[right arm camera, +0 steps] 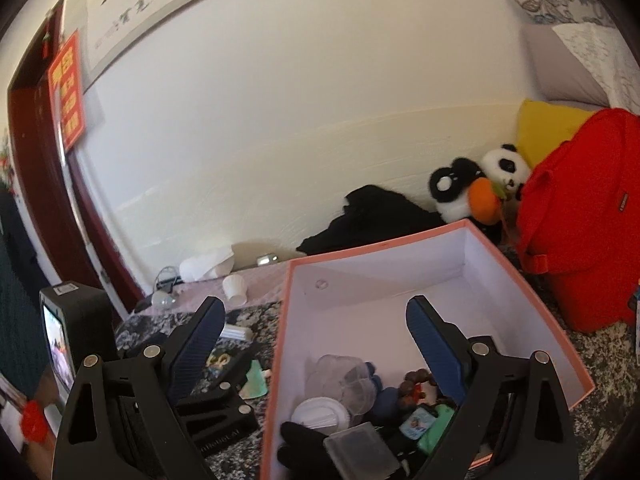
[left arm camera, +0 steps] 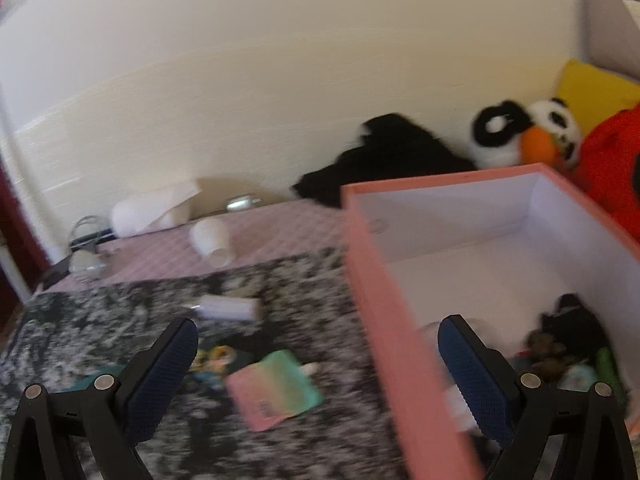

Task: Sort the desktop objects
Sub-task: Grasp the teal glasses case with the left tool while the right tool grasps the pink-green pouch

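A pink box with a white inside [left arm camera: 368,280] [right arm camera: 280,320] stands on the black-and-white speckled cloth [left arm camera: 100,320]. Several small items lie in its near end, among them a round white lid [right arm camera: 318,412], a clear plastic case [right arm camera: 360,452] and dark beads [right arm camera: 412,384]. On the cloth left of the box lie a pink-green card [left arm camera: 276,388], a white tube [left arm camera: 228,306] and a small colourful item [left arm camera: 212,356]. My left gripper [left arm camera: 318,360] is open and empty, straddling the box's left wall. My right gripper [right arm camera: 314,344] is open and empty above the box's near end. The left gripper's body [right arm camera: 216,400] shows in the right wrist view.
Behind the cloth, a white paper cup [left arm camera: 210,240] lies on its side, with a paper roll [left arm camera: 156,210], cables and a clear bulb [left arm camera: 86,266]. A black garment [left arm camera: 384,156], a panda plush [left arm camera: 528,132], a red bag [right arm camera: 580,220] and a yellow cushion [right arm camera: 548,128] lie by the wall.
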Action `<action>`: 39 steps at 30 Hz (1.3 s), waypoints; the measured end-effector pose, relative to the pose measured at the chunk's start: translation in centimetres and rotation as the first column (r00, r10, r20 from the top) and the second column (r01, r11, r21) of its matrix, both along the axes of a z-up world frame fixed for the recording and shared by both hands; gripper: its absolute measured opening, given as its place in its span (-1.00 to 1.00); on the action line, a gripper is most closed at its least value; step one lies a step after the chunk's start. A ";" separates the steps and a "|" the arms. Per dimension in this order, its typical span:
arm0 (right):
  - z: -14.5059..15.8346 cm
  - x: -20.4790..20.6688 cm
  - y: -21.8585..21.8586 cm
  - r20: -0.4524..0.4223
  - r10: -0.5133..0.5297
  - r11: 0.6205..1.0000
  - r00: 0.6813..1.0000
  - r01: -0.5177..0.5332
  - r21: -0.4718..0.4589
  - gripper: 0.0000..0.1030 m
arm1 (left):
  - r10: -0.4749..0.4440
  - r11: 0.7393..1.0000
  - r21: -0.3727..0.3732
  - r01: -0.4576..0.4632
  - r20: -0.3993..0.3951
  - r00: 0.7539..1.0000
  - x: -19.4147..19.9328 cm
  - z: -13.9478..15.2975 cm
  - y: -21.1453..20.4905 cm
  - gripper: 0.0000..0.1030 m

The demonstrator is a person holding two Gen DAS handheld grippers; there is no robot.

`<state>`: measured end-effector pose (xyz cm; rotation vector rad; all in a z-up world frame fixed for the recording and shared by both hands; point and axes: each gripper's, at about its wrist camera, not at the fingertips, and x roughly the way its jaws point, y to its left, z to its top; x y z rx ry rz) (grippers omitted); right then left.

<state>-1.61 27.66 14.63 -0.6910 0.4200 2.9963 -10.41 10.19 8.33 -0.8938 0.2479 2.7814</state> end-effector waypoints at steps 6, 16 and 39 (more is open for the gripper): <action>-1.2 -1.9 -4.9 0.036 0.132 0.991 0.991 -0.132 0.018 0.74 | 0.127 0.991 0.025 -0.129 0.048 0.991 -2.0 -1.1 -7.3 0.93; -9.6 -8.5 -14.9 0.302 0.314 0.946 0.900 -0.322 -0.025 0.73 | 0.367 0.892 0.196 -0.406 0.209 0.907 -4.6 -4.6 -21.2 0.93; -22.9 -19.4 -18.0 0.521 0.116 0.965 0.845 -0.221 0.143 1.00 | 0.309 0.897 0.260 -0.357 0.207 0.928 -8.4 -12.0 -25.4 0.96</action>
